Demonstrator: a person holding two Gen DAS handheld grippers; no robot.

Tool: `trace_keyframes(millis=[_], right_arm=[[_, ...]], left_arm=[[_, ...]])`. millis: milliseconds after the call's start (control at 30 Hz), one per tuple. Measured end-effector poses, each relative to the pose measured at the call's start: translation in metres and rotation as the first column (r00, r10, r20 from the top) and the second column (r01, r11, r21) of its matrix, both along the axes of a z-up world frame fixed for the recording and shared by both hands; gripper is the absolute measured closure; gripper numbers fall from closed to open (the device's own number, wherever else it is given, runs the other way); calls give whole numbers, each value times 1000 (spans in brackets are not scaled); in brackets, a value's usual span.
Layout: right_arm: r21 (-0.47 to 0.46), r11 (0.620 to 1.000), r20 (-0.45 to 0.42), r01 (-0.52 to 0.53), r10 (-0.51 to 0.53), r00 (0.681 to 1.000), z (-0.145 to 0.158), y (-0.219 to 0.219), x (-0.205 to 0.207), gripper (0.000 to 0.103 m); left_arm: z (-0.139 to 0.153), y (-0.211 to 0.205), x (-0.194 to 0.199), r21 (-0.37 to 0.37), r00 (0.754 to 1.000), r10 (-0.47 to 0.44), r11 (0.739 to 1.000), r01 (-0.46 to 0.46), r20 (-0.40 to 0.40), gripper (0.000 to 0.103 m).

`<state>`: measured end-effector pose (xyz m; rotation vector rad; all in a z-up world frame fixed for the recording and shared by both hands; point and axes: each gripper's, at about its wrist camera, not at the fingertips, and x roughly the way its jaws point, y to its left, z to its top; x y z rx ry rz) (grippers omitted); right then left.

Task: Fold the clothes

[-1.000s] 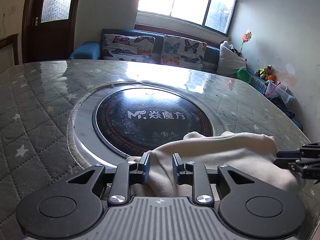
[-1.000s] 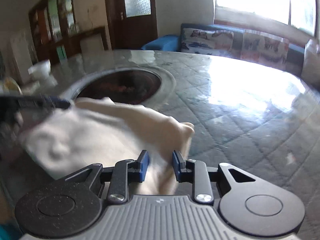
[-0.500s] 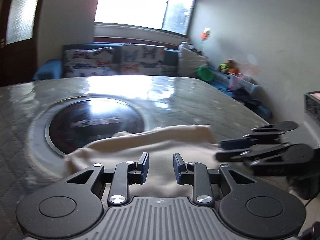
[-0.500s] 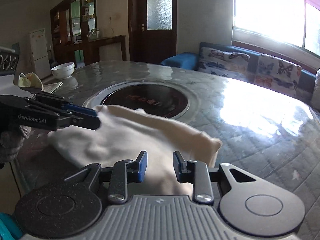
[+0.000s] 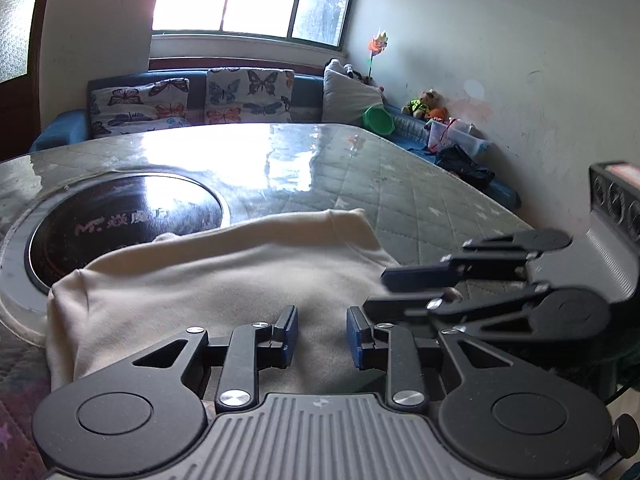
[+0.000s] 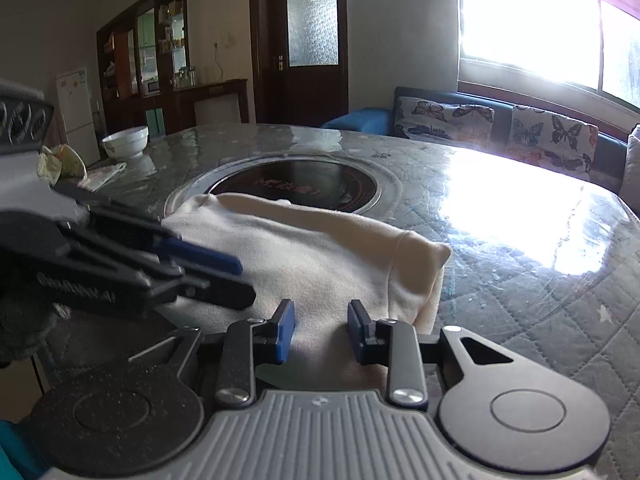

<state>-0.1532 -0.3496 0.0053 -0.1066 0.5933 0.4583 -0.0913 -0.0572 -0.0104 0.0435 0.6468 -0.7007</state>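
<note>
Two grippers yours, both spread, nothing between pads. Left gripper [image 5: 322,332] hovers over near-edge part of cream garment [image 5: 224,280]; right gripper [image 6: 320,330] likewise, cloth right under its blue fingers [image 6: 285,330]. Garment lies folded at table's near edge, far side overlapping round black cooktop [image 6: 320,184] set in table [image 6: 520,240]. Each gripper juts into other's view, tips over cloth. White bowl [image 6: 125,142] and crumpled rag [image 6: 60,162] at table's far left edge, well apart from garment.
</note>
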Motion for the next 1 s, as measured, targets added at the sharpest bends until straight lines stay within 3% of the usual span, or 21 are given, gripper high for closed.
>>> trace_keyframes(millis=[633,1000], right_arm=[[10,1000,-6,5,-5,1000,-2,-9,-9,73],[17,1000,5,0,0,1000,21,-2,8,69]], left_arm=[[-7,-15,10,-28,1000,20,999,-20,-14,74],[8,30,-16,-14,996,83,996,-83,42,73]])
